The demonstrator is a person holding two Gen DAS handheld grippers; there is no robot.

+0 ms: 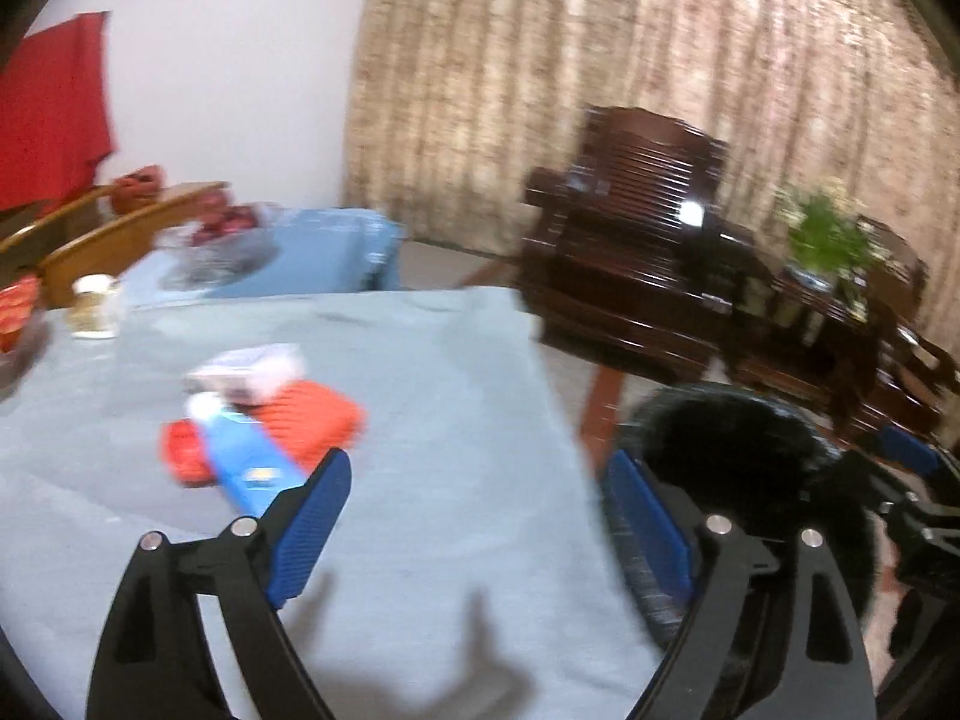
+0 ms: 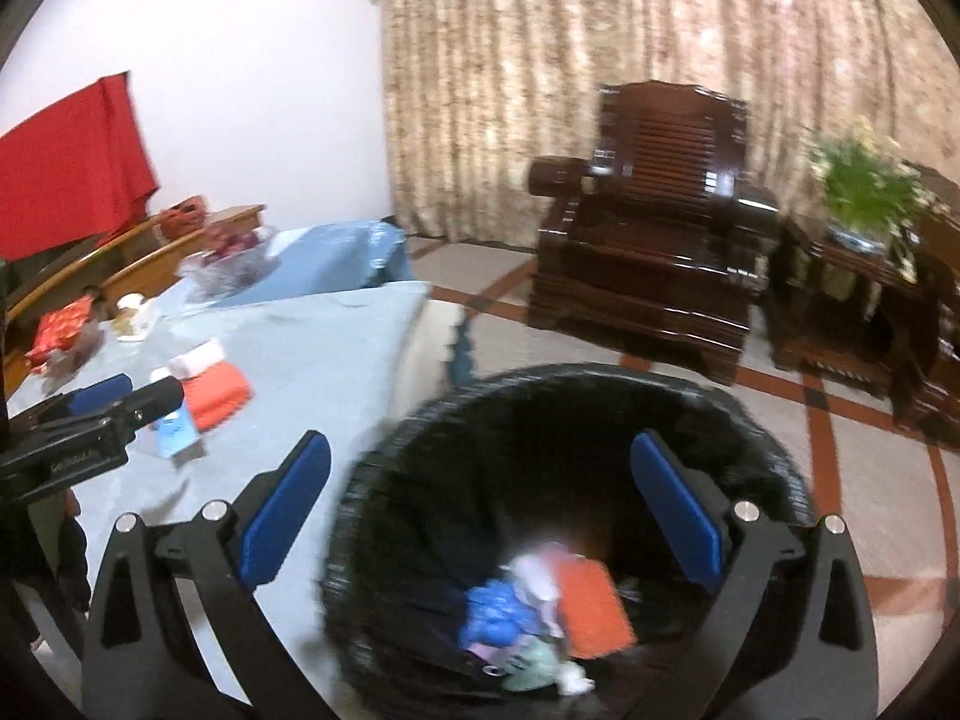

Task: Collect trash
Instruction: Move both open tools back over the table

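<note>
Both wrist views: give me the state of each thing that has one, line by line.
Left tool: open, empty, over the table.
Right tool: open, empty, over the bin.
Bin: open top, trash at the bottom, not full.
Blue box: lying flat on the table, against the red packs.
Jar: upright.

- bin: left wrist view shows only its rim, rest hidden behind gripper finger
- blue box: print blurred, unreadable
- trash in bin: smeared, items indistinct
- table: near edge cut off
</note>
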